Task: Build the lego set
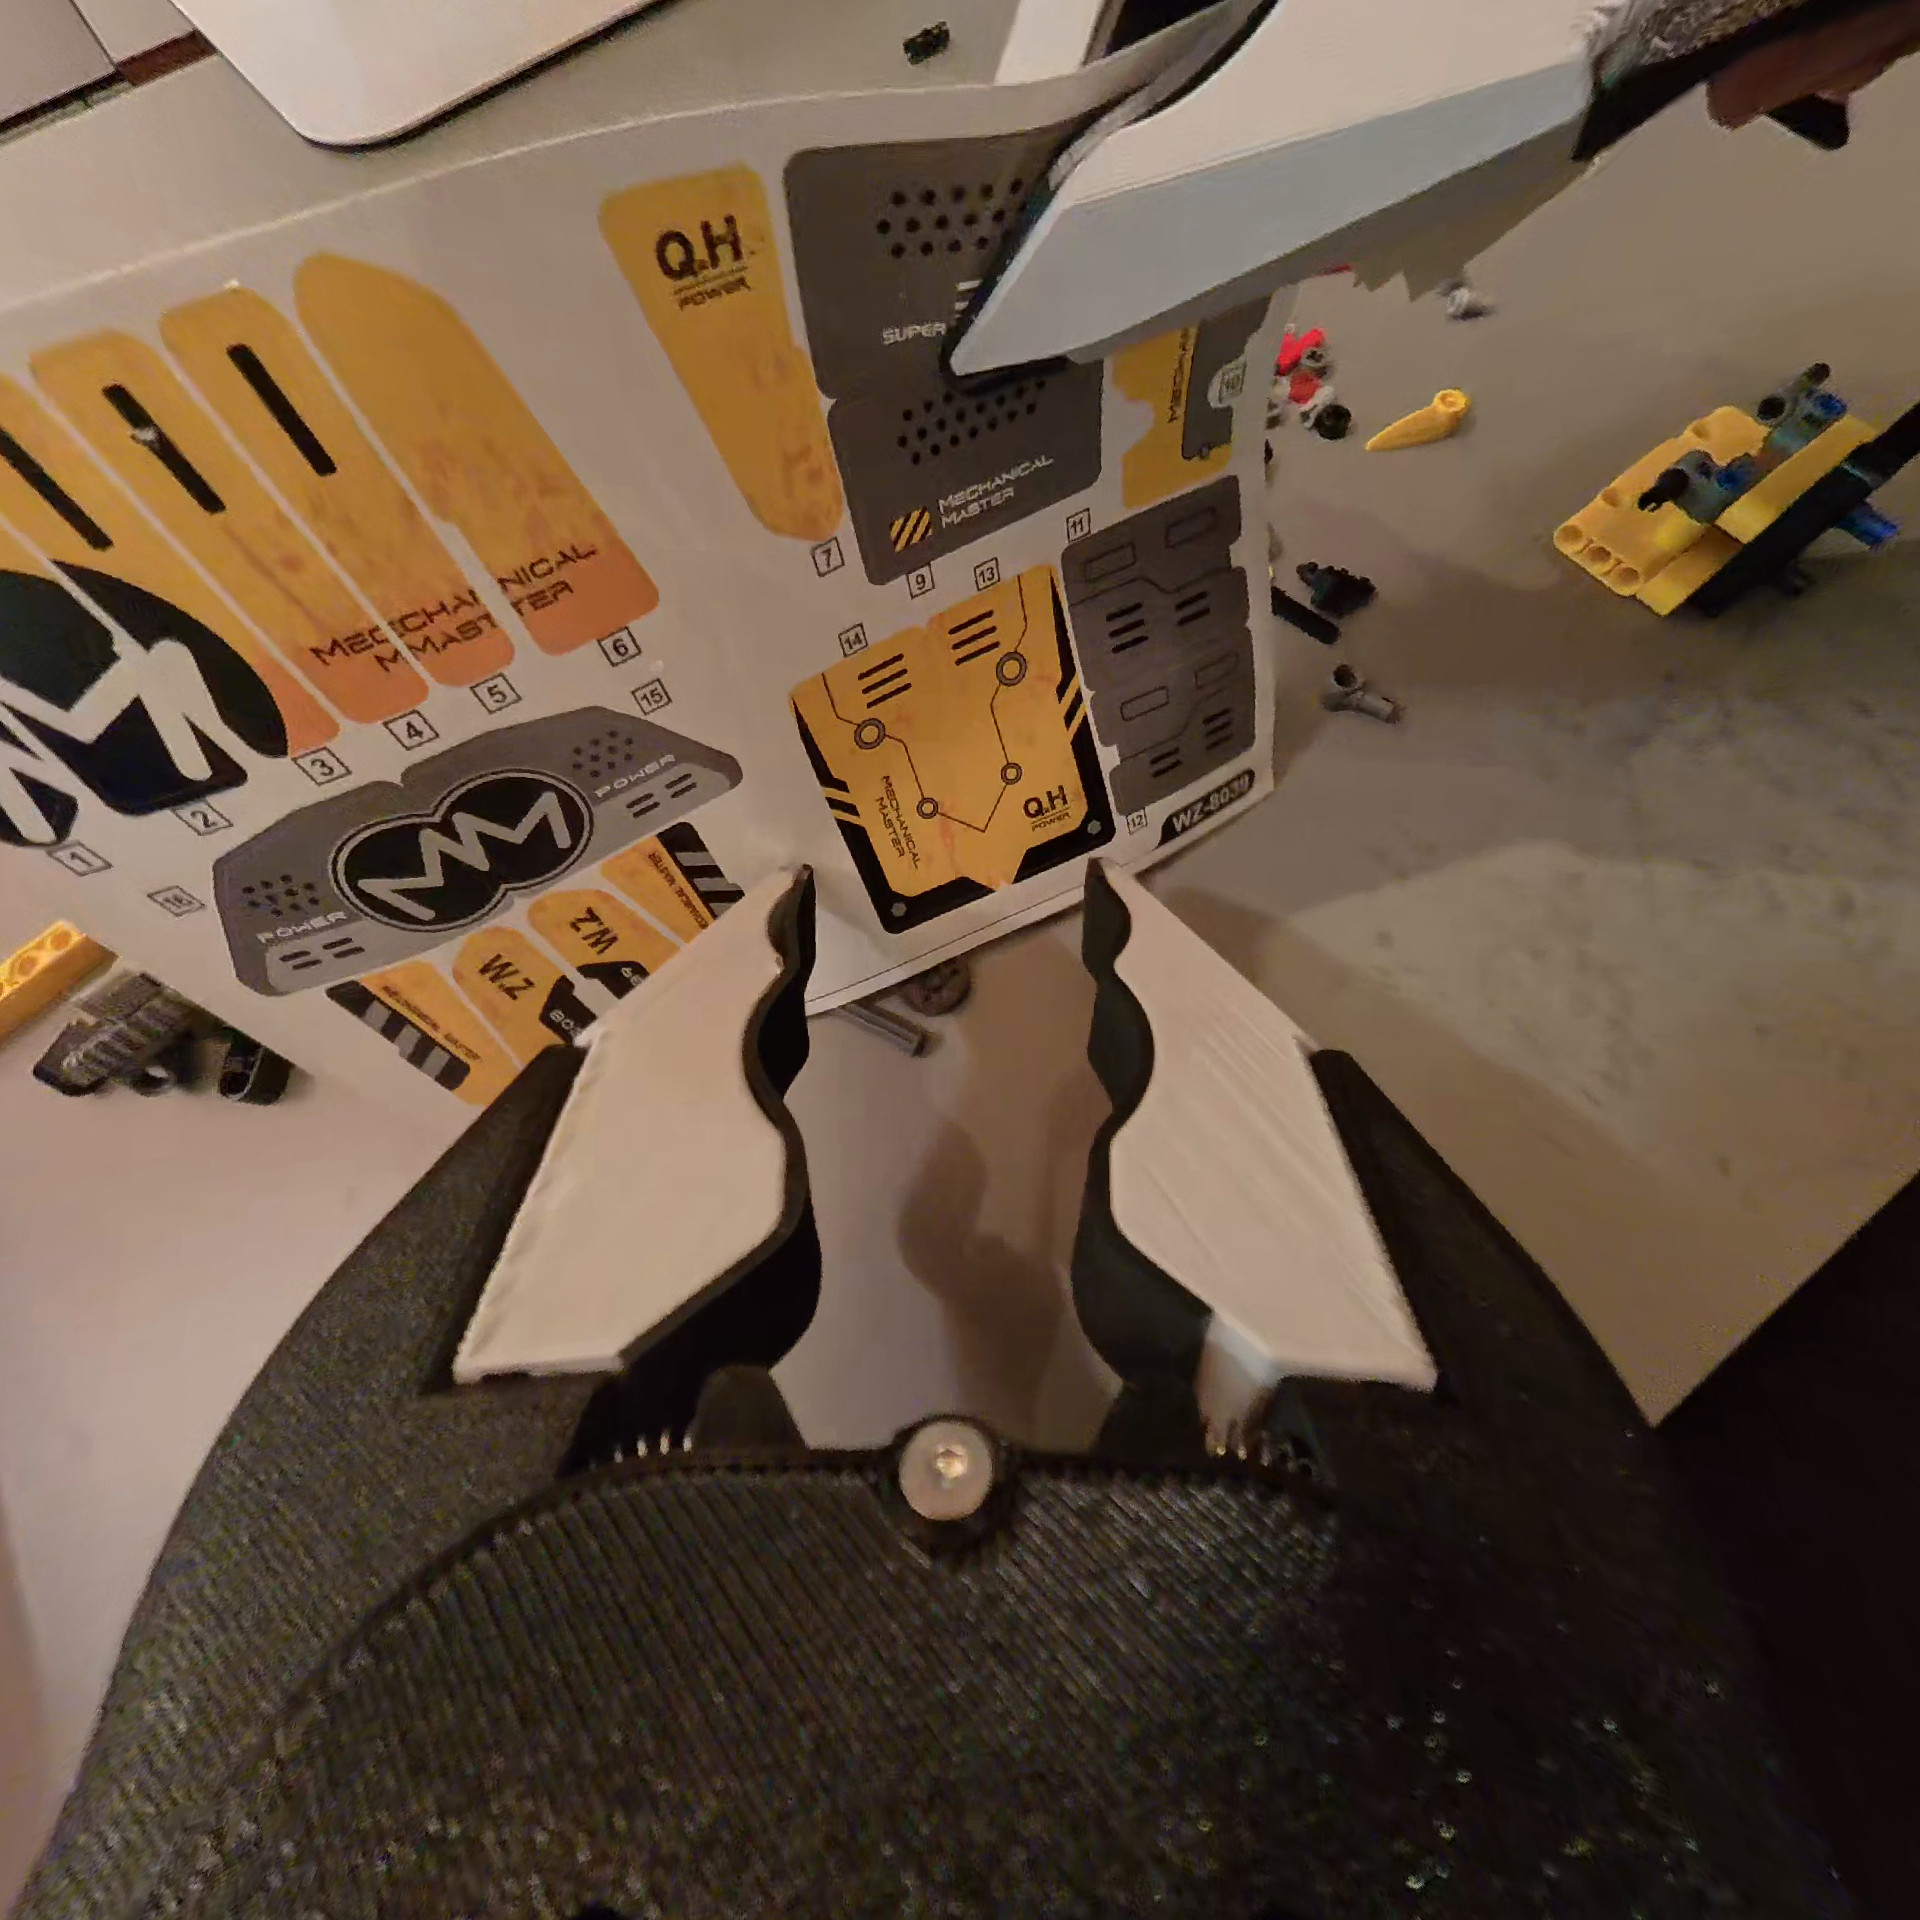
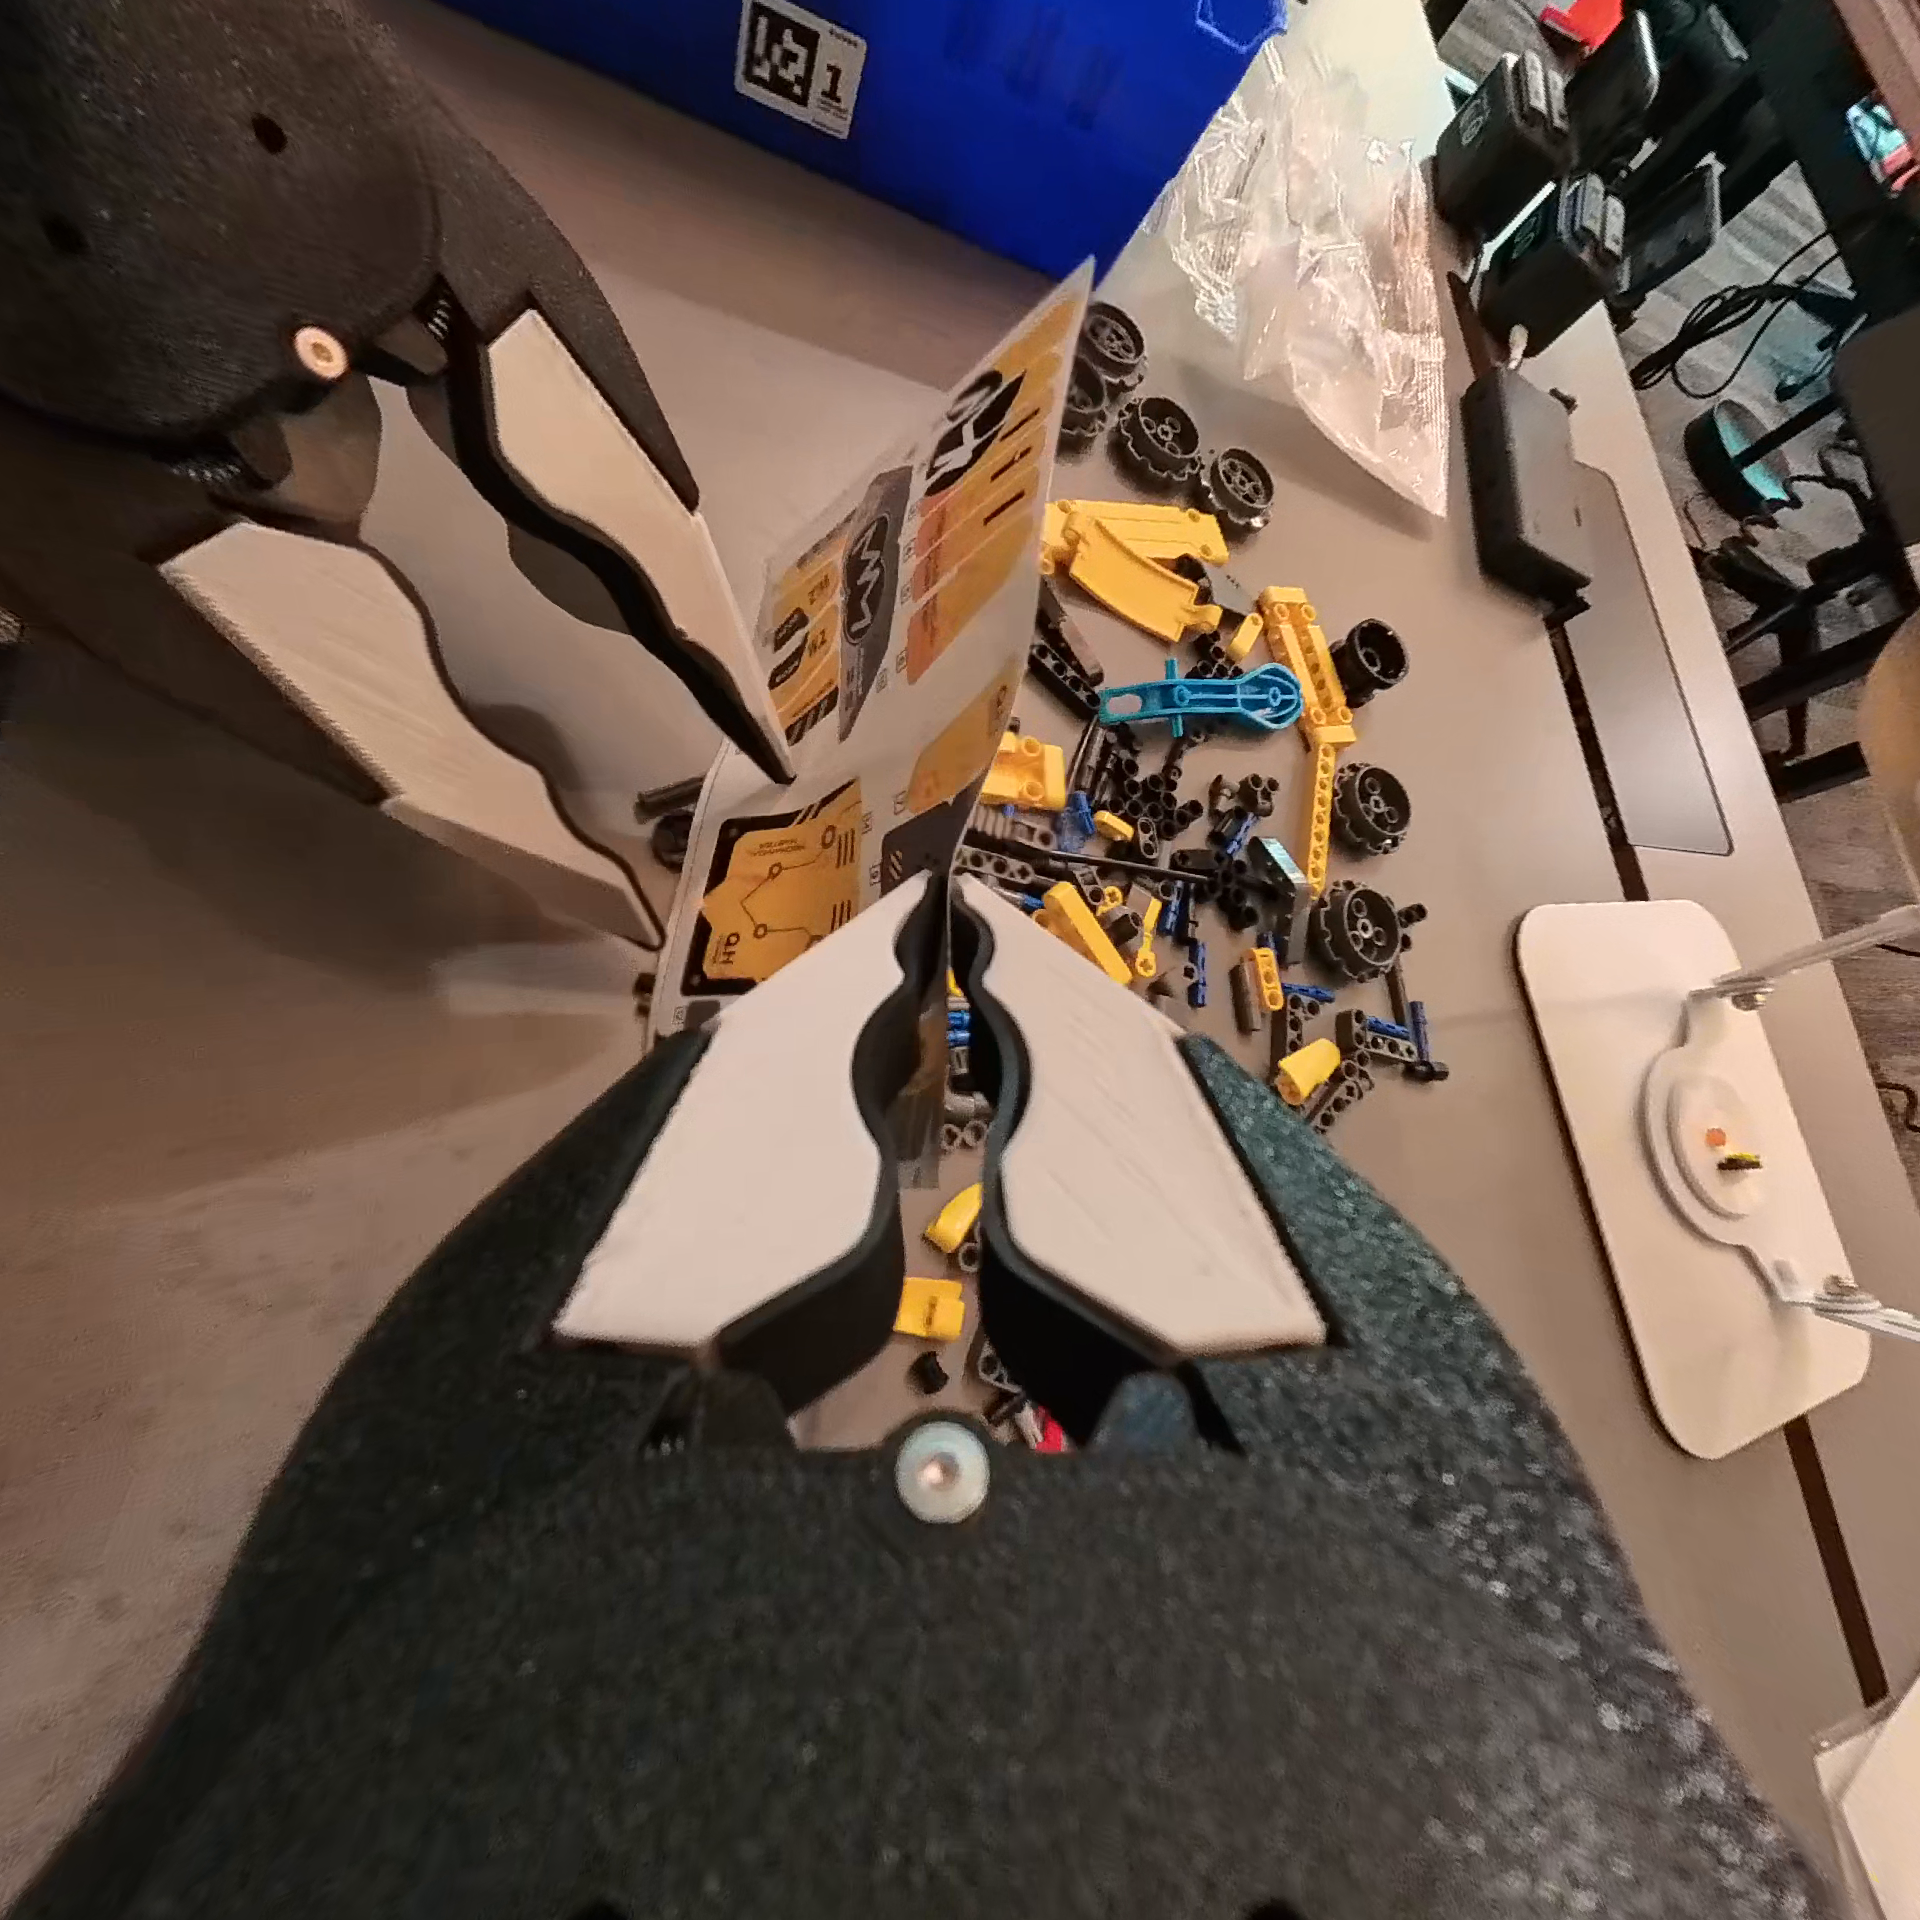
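The right gripper (image 2: 948,894) pinched the sticker sheet (image 2: 935,582) upright over the desk (image 2: 312,1143); the left gripper (image 1: 948,894) (jaws spread, empty) needed a square approach to its free edge.

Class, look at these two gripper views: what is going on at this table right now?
A person works two hand-held grippers over a grey table. The right gripper is shut on the edge of a sticker sheet and holds it raised on edge. The left gripper is open, its fingertips just short of the sheet's lower edge, touching nothing. Loose yellow, black and blue building pieces lie scattered behind the sheet, beside a blue bin.
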